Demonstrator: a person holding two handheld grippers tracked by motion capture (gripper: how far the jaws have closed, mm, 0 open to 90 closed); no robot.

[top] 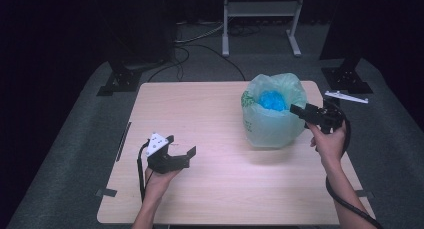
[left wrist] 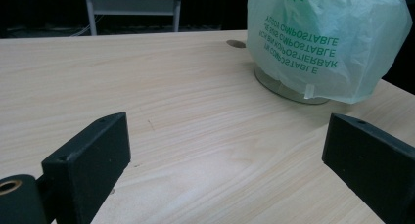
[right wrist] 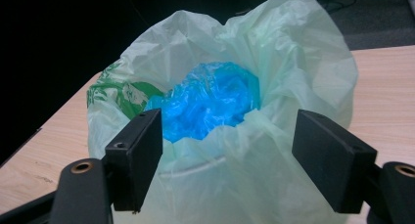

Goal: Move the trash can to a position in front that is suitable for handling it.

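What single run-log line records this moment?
right gripper: open at translucent green plastic bag rim | blue crumpled plastic: inside | left gripper: open, apart

high view looks down and forward over the whole table (top: 210,189), left gripper view sits low near the tabletop facing the green bag (left wrist: 328,43) from well off, right gripper view up close above the bag's open mouth, all three share that bag

A pale green bag (top: 274,114) stands upright on the bench's far right part, mouth open. Crumpled blue plastic (right wrist: 210,99) sits inside it.
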